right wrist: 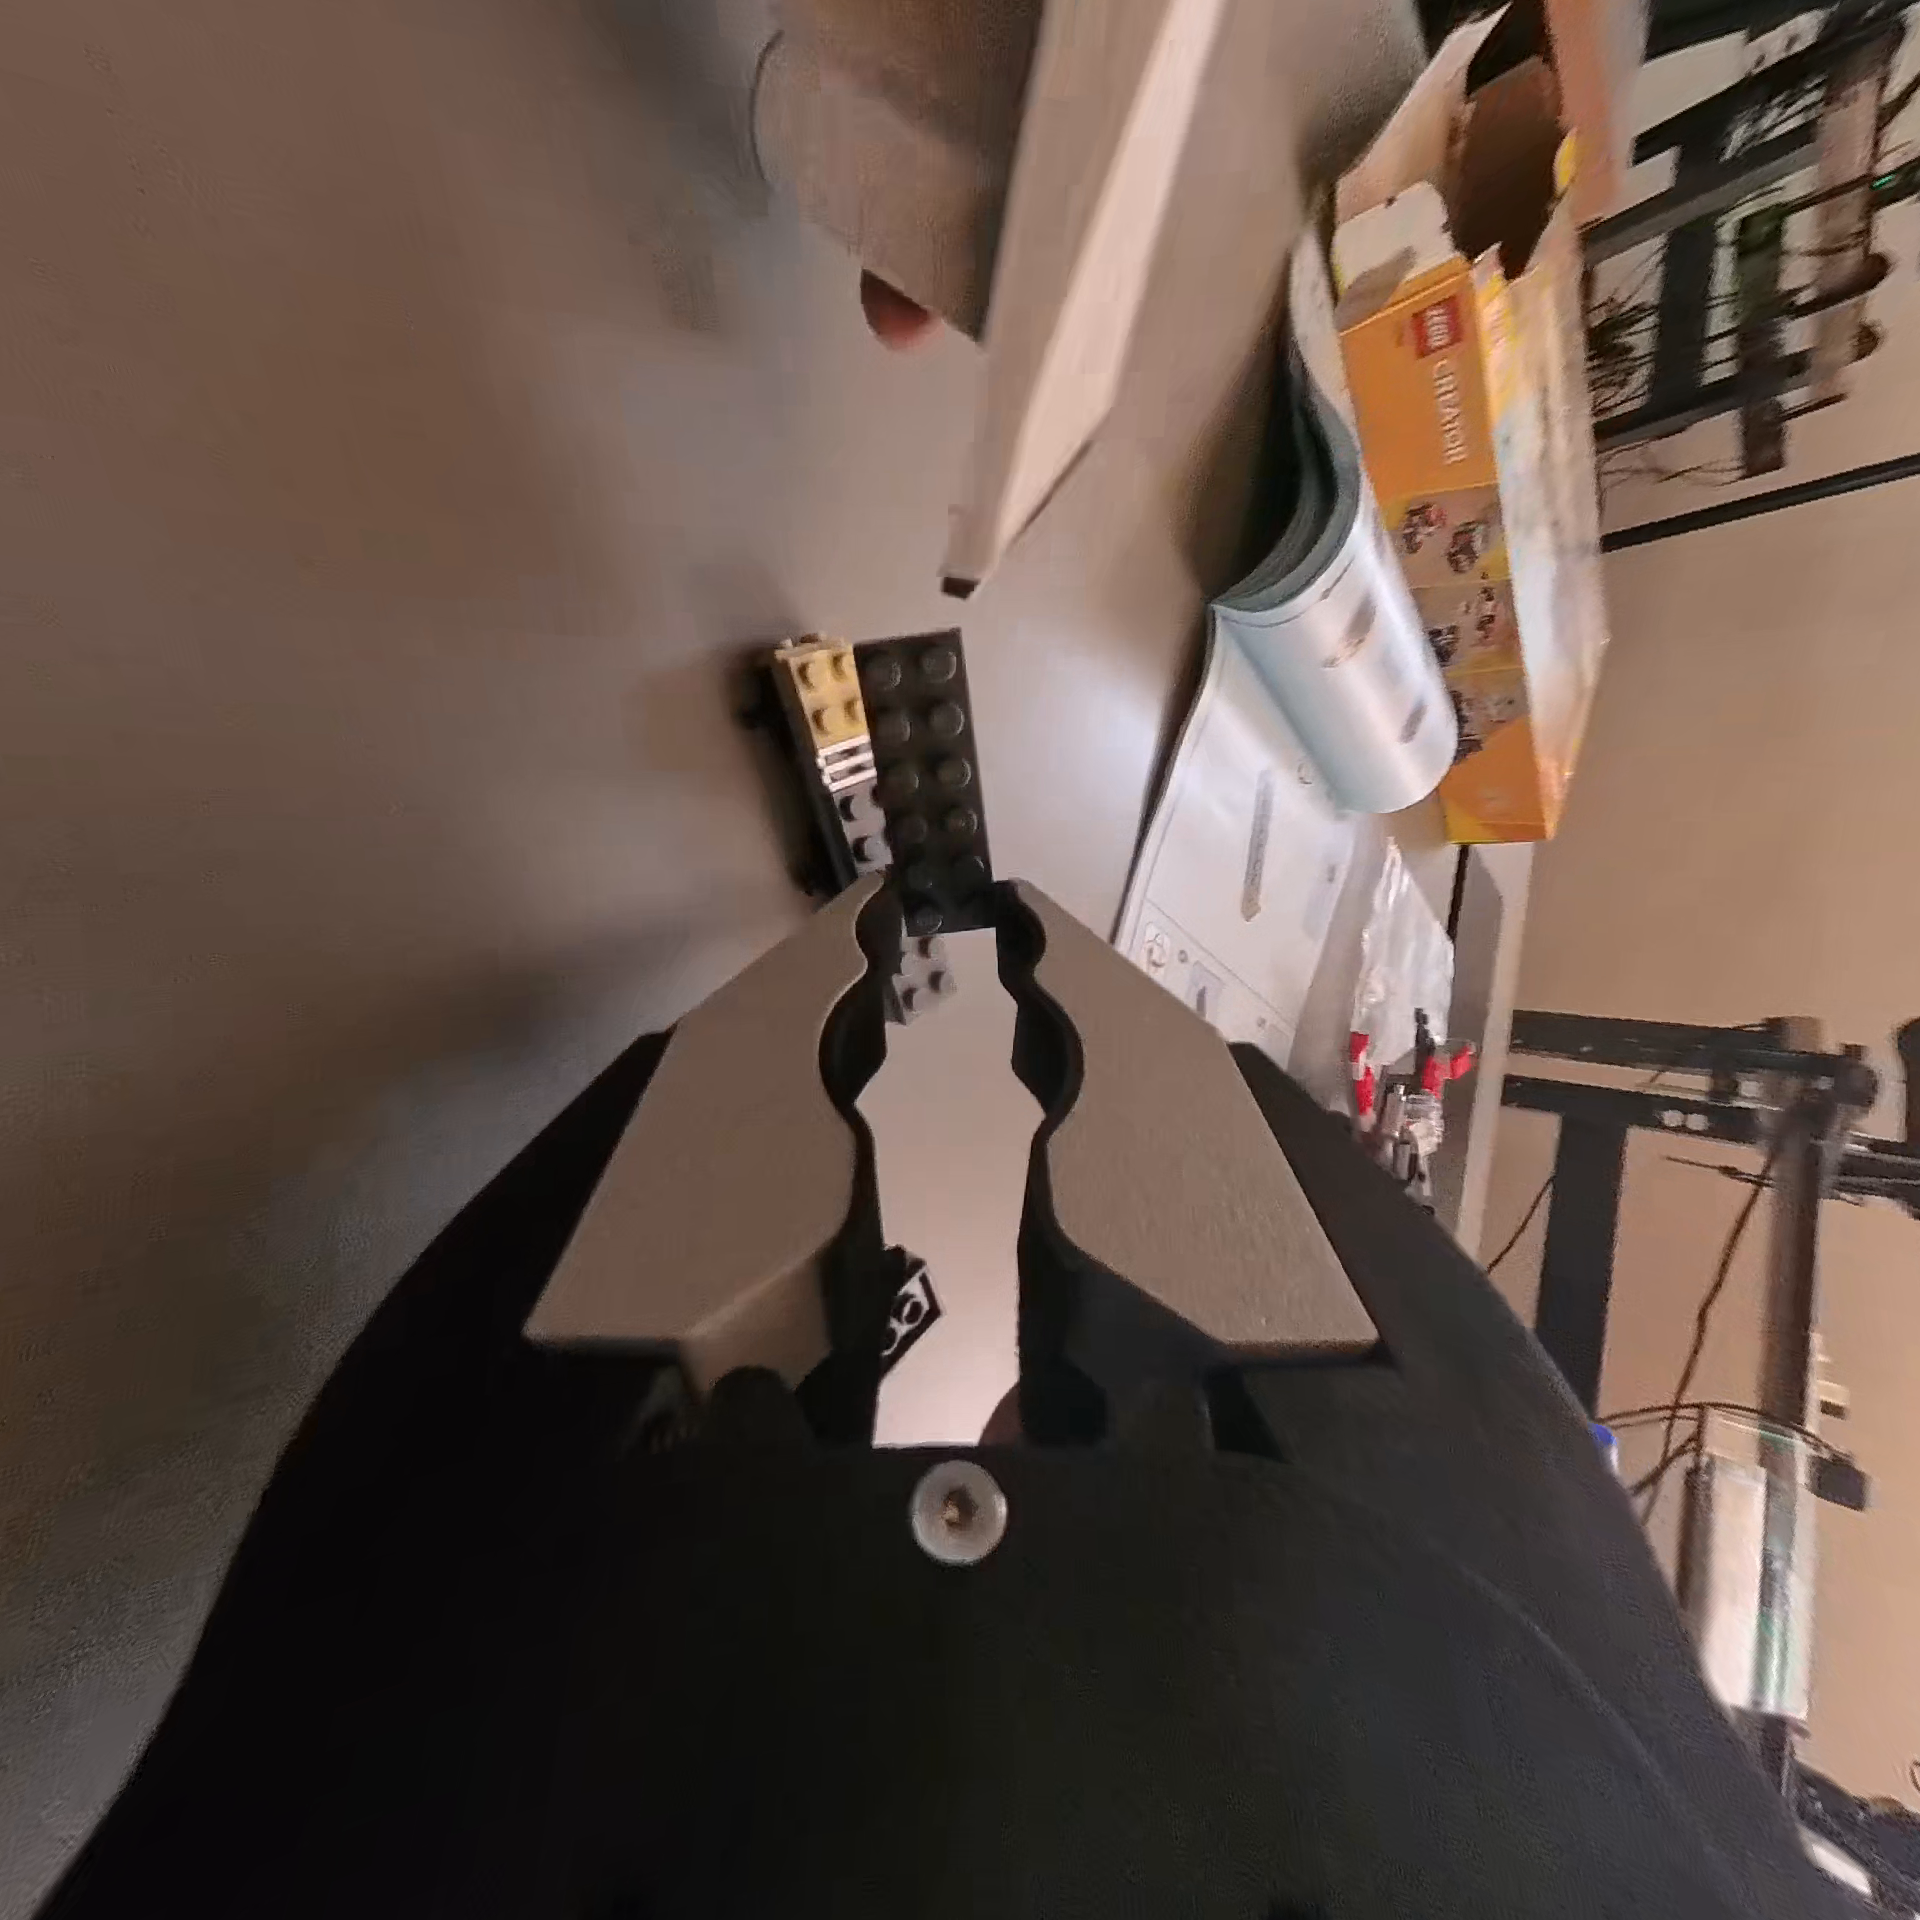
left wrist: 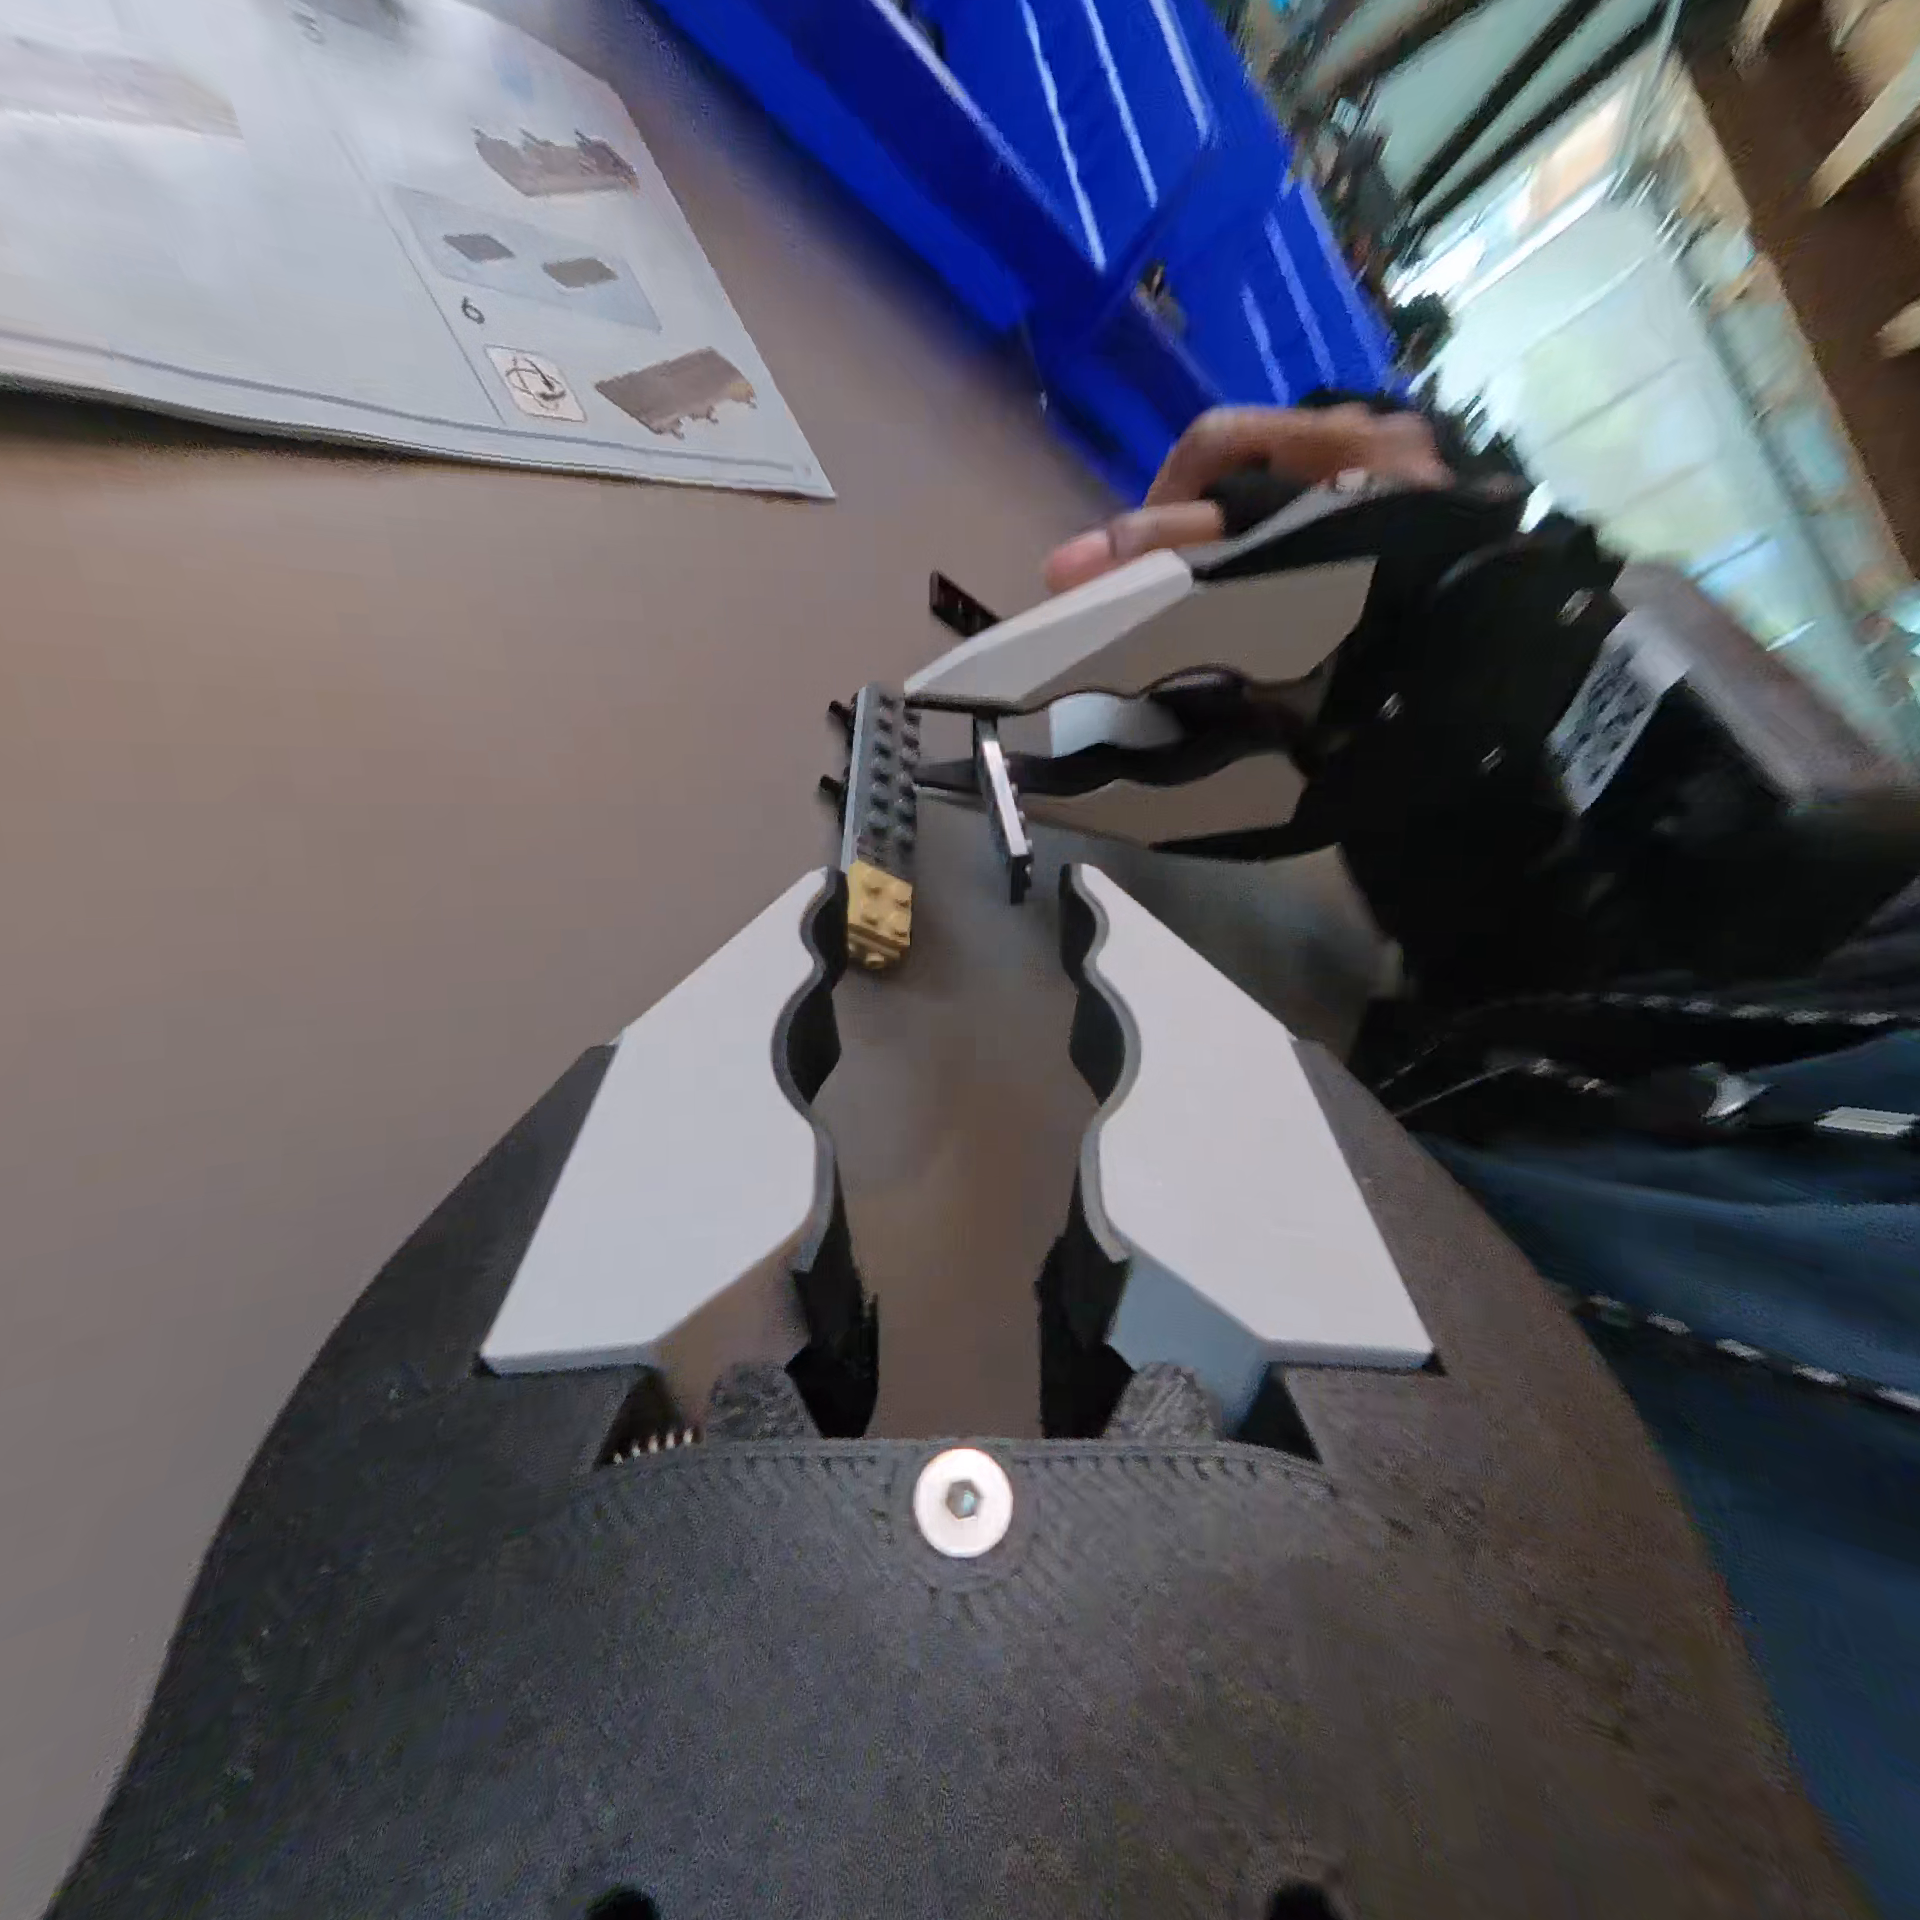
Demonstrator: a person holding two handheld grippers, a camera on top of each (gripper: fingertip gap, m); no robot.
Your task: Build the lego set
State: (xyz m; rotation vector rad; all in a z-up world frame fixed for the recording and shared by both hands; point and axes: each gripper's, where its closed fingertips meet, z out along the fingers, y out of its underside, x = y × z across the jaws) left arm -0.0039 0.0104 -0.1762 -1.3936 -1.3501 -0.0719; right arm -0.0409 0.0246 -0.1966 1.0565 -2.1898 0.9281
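A long dark grey studded assembly [left wrist: 883, 790] stands on edge on the brown table [left wrist: 312, 831], with a tan brick [left wrist: 880, 920] at its near end. My left gripper [left wrist: 951, 894] is open, and its left fingertip is right beside the tan brick. My right gripper [right wrist: 943, 896] is shut on the near end of a black studded plate [right wrist: 930, 769] and holds it alongside the assembly [right wrist: 831, 748]. The tan brick [right wrist: 826, 686] is at the far end in this view. In the left wrist view the right gripper [left wrist: 997, 707] holds the plate [left wrist: 1003, 821] edge-on.
An open instruction booklet [left wrist: 364, 239] lies at the far left, and blue bins [left wrist: 1039, 156] stand behind it. An orange box [right wrist: 1475, 520], the booklet [right wrist: 1247, 831] and a clear bag of parts [right wrist: 1403, 987] lie right of the right gripper. A small black piece [left wrist: 956, 603] lies loose. Tip to tip, the grippers are about 5 centimetres apart.
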